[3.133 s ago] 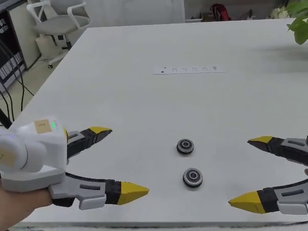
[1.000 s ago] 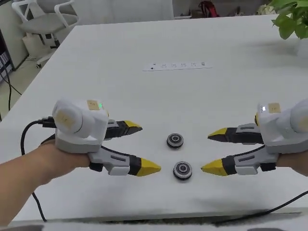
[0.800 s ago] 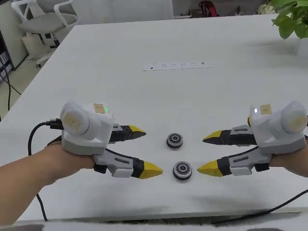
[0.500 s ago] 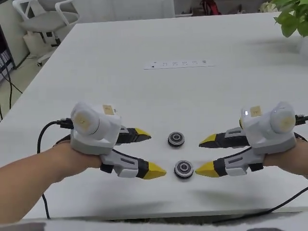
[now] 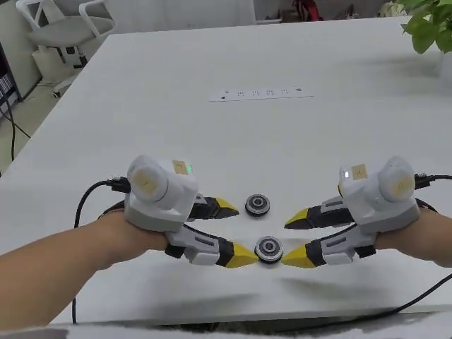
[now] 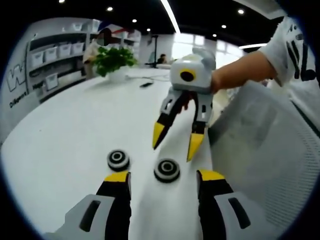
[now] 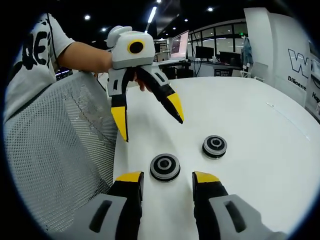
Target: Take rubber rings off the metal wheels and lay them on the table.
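At the far left, off the table's corner, stood a white office chair. Nearer, a dark cable ran over the white table to the left gripper, held in the person's left hand low over the near edge. Its yellow-tipped jaws stood wide apart and held nothing; the lower tip lay just beside the near wheel on its left, and whether it touched could not be told. In the left gripper view that wheel lay flat just ahead of the gap between the two jaws. The far wheel lay flat on the table a little beyond the near one, apart from it, close to the left gripper's upper tip. Each wheel had a dark rubber ring around a paler metal hub, both rings on their wheels. Farther back, toward the table's middle, lay a white power strip. On the right, the right gripper faced the left one, jaws likewise spread wide and empty, its lower tip just beside the near wheel on the right. The right gripper view showed the near wheel close ahead between its jaws. A green plant stood at the far right corner.
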`<state>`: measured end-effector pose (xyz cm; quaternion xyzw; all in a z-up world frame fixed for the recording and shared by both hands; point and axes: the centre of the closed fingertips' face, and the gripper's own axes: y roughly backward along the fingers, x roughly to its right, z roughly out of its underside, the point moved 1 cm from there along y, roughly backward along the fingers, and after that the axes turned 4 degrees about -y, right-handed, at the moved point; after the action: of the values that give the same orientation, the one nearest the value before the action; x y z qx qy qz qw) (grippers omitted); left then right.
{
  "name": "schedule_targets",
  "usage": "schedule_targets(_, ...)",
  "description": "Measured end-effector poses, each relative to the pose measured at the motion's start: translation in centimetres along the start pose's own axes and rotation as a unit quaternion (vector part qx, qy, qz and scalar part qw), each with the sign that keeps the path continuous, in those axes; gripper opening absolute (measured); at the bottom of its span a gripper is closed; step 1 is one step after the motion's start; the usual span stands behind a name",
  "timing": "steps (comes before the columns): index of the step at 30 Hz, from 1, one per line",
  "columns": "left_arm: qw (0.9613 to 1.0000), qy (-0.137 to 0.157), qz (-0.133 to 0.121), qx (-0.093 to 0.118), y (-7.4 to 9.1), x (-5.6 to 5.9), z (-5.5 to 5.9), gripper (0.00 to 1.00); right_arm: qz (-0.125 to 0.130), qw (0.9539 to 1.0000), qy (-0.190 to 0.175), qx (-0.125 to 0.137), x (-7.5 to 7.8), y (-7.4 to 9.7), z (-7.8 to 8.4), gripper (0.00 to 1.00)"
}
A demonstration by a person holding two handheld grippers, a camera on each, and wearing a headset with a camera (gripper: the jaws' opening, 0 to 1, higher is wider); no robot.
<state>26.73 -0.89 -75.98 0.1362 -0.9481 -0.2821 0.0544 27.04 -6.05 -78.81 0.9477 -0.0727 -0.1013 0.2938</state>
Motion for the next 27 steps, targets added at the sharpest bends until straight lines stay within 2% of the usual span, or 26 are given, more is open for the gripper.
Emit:
schedule_targets(9,0.9999,0.003,0.012,0.0,-1.3,0.3,-0.1,0.43,-0.011,0.9999,0.003,-0.011,-0.4,-0.6,0.3,0.34)
schedule_targets(13,0.9998,0.006,0.017,0.002,-2.0,0.6,-0.2,0.36,-0.012,0.9998,0.002,-0.013,-0.4,-0.7,0.4,0.34)
schedule_targets(21,0.9996,0.0,0.025,-0.01,-3.2,1.2,0.3,0.28,-0.014,0.9998,-0.001,-0.016,-0.5,-0.9,0.6,0.34)
schedule_targets(27,0.9996,-0.01,0.018,-0.018,-3.9,1.1,0.6,0.21,-0.015,0.9998,-0.005,-0.015,-0.5,-0.9,0.7,0.34)
